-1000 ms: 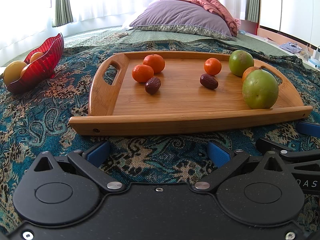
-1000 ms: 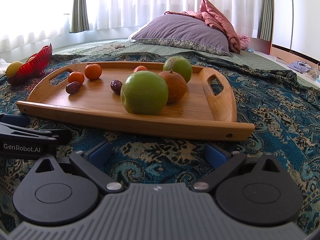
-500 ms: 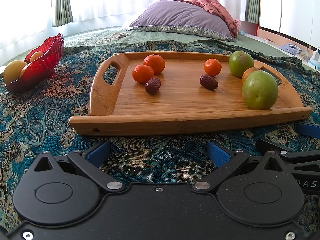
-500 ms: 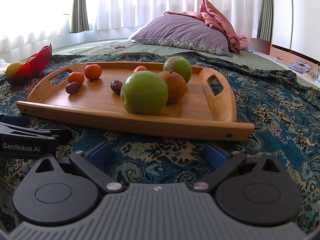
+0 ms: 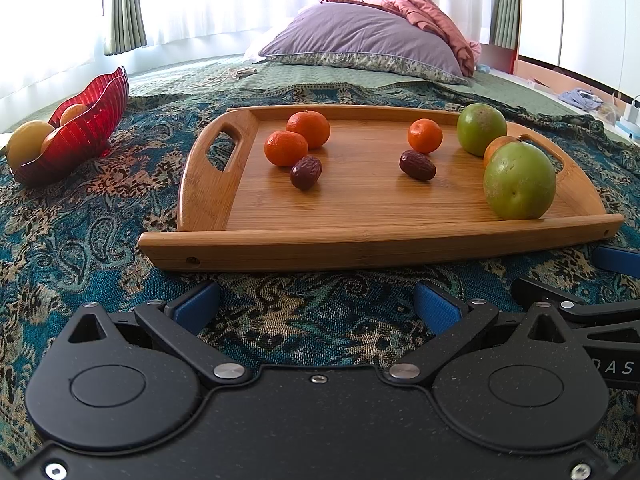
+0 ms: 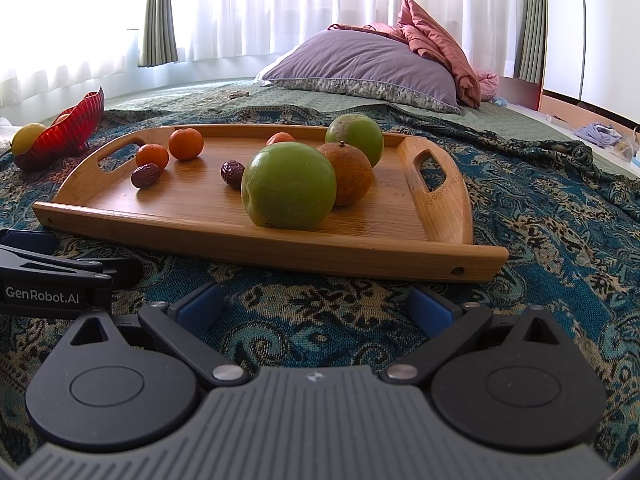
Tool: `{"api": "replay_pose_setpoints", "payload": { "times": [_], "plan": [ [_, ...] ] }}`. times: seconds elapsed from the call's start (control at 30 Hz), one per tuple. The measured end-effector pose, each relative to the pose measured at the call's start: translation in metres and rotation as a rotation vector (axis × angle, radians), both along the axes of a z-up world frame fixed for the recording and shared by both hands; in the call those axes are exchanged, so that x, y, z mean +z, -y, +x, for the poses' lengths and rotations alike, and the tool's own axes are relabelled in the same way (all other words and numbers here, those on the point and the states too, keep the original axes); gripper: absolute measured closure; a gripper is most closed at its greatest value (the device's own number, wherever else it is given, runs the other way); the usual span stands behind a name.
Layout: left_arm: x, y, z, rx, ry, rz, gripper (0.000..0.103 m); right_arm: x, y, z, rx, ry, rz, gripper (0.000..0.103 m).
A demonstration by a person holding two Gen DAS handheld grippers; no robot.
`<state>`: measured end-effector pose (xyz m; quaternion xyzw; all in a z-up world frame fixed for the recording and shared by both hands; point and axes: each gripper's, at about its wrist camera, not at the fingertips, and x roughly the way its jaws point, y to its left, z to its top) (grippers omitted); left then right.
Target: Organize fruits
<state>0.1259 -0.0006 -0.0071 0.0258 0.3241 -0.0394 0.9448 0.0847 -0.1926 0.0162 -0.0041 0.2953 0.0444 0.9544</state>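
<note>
A wooden tray lies on a patterned bedspread. On it are three small oranges, one at the left, two dark dates, two green fruits and a larger brownish orange. A red bowl with yellow and orange fruit stands to the tray's left. My left gripper is open and empty, low before the tray's near edge. My right gripper is open and empty, before the tray's right half, near the big green fruit.
A purple pillow and pink blanket lie at the far end of the bed. The blue paisley bedspread surrounds the tray. The other gripper shows at the left edge of the right wrist view.
</note>
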Motion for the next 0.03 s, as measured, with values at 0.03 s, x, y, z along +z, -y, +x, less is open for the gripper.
{"api": "replay_pose_setpoints", "payload": {
  "times": [0.03],
  "plan": [
    [0.0003, 0.0007, 0.0005, 0.000, 0.001, 0.001, 0.000, -0.0001, 0.0001, 0.0000, 0.000, 0.000, 0.000, 0.000]
  ]
}}
